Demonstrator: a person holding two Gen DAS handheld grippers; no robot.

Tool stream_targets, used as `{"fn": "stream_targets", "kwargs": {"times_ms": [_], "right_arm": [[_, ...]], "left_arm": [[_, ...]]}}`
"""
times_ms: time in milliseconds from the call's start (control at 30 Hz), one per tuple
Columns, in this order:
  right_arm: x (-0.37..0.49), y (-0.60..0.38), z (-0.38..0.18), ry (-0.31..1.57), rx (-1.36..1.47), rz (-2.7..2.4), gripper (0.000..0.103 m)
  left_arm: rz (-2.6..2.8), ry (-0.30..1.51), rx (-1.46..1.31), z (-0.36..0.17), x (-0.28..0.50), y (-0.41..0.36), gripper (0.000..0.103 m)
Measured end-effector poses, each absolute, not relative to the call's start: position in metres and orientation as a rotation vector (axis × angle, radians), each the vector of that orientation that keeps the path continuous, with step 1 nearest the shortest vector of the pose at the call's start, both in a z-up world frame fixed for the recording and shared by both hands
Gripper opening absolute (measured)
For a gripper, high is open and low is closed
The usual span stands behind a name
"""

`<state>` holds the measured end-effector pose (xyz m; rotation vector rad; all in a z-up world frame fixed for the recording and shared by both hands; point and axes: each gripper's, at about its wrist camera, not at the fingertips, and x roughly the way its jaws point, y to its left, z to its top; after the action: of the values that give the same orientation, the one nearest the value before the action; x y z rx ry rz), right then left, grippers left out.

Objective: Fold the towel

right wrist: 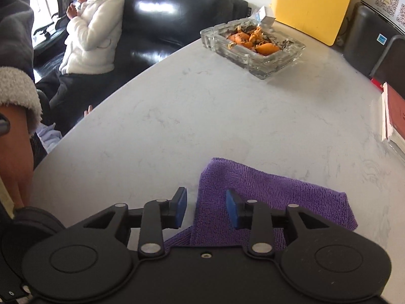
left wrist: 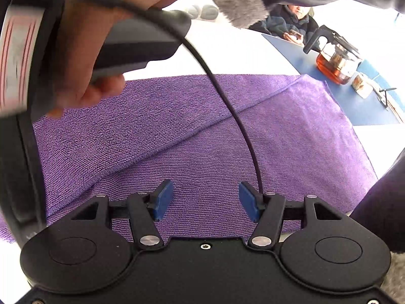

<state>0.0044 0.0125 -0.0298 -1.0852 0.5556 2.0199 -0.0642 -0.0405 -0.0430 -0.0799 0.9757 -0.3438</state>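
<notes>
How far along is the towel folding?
One fold looks done: the purple towel lies doubled on the table, a hemmed edge crossing its top layer. Nothing is in hand: left gripper and right gripper are both open above it. Further folds probably remain.

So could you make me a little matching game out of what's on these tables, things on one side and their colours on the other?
Things:
1. towel
2. teapot
3. ashtray
4. board leaning at the wall

Colours or looks:
a. yellow
b. clear glass with orange peel inside
c. purple
d. clear glass with a black handle, amber tea inside

Pairs: 1-c, 2-d, 3-b, 4-a
</notes>
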Motion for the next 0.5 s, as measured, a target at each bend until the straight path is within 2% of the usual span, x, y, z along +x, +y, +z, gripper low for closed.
{"fn": "stream_targets", "kwargs": {"times_ms": [200, 300, 367, 400, 500], "right_arm": [[0.004, 0.017, -0.031, 0.578, -1.074, 1.997, 0.034], [0.005, 0.021, -0.030, 0.613, -1.075, 1.980, 0.031], [0.006, 0.026, -0.031, 0.620, -1.077, 1.949, 0.010], [0.007, 0.028, -0.031, 0.623, -1.077, 1.936, 0.006], [0.012, 0.028, -0.033, 0.637, -1.051, 1.919, 0.003]], "left_arm": [[-0.349, 0.972, -0.091, -0.057, -0.060, -0.063, 0.057], [-0.350, 0.968, -0.093, -0.059, -0.060, -0.066, 0.057], [-0.349, 0.966, -0.097, -0.059, -0.060, -0.067, 0.057], [-0.348, 0.966, -0.098, -0.059, -0.060, -0.067, 0.057], [-0.346, 0.965, -0.099, -0.059, -0.060, -0.069, 0.057]]}}
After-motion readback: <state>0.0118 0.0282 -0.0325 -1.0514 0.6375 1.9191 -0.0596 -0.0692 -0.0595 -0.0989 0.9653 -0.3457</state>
